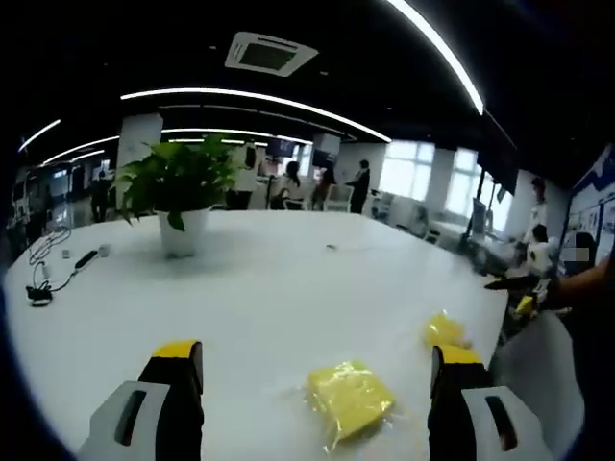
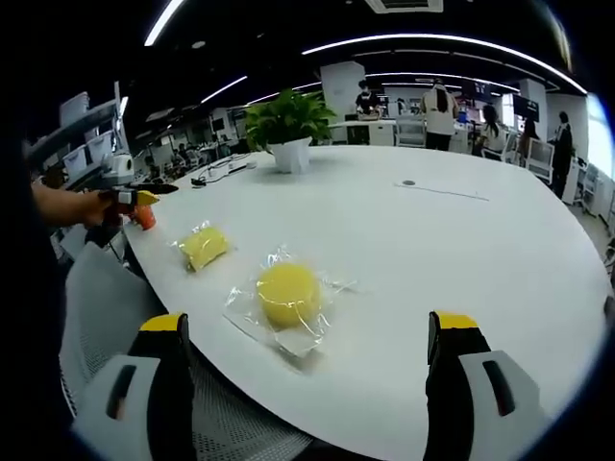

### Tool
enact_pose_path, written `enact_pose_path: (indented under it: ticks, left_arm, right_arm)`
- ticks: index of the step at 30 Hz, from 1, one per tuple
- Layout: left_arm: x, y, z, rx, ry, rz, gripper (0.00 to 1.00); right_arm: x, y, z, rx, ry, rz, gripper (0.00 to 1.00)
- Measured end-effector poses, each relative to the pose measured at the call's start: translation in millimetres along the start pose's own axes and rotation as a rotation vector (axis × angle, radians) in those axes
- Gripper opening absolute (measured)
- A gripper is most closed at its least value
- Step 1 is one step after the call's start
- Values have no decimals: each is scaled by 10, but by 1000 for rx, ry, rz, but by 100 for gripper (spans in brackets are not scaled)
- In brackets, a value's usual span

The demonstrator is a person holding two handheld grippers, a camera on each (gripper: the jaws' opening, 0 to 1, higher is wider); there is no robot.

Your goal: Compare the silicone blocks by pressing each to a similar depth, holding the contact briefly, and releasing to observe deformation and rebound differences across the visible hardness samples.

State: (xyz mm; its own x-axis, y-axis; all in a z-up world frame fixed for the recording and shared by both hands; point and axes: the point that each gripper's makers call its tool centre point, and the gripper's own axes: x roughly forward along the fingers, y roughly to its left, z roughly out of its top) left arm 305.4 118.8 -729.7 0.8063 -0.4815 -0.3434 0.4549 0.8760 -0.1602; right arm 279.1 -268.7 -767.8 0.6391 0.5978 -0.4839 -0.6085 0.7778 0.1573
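A square yellow silicone block (image 1: 348,396) in a clear plastic wrap lies on the white table (image 1: 288,279), between the wide-apart jaws of my open left gripper (image 1: 317,351) and a little ahead of them. A second yellow block (image 1: 444,329) lies further right. In the right gripper view, a round yellow block (image 2: 288,293) in clear wrap sits just ahead of my open right gripper (image 2: 309,322), with the square block (image 2: 204,247) to its left. Neither gripper touches a block. A hand holds the left gripper (image 2: 135,197) at the table's left edge, and the right gripper (image 1: 519,285) shows at the far right.
A potted green plant (image 1: 178,192) (image 2: 288,125) stands far back on the table, with a black cable (image 1: 48,274) near it. A grey mesh chair (image 2: 106,307) stands at the table edge below the blocks. People stand in the office behind.
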Motion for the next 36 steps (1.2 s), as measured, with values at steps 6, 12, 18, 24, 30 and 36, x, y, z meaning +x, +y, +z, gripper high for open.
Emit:
enact_pose_path:
  ticks: [6, 12, 18, 24, 30, 36]
  left_arm:
    - [-119, 78, -15, -37, -8, 25, 100]
    - [-168, -4, -71, -73, -3, 53, 100]
    - [-214, -160, -245, -60, 29, 40, 100]
    - [-320, -163, -284, -74, 28, 46, 100]
    - [-319, -219, -310, -64, 47, 27, 100]
    - [-296, -245, -286, -96, 54, 16, 100]
  right_arm:
    - [4, -64, 6, -8, 3, -4, 96]
    - [8, -5, -2, -17, 5, 14, 96]
    - [-15, 22, -45, -18, 15, 28, 96]
    - [-43, -20, -55, -20, 9, 19, 96]
    - [-28, -1, -63, -18, 16, 33, 96]
    - [-7, 13, -36, -17, 18, 38, 96]
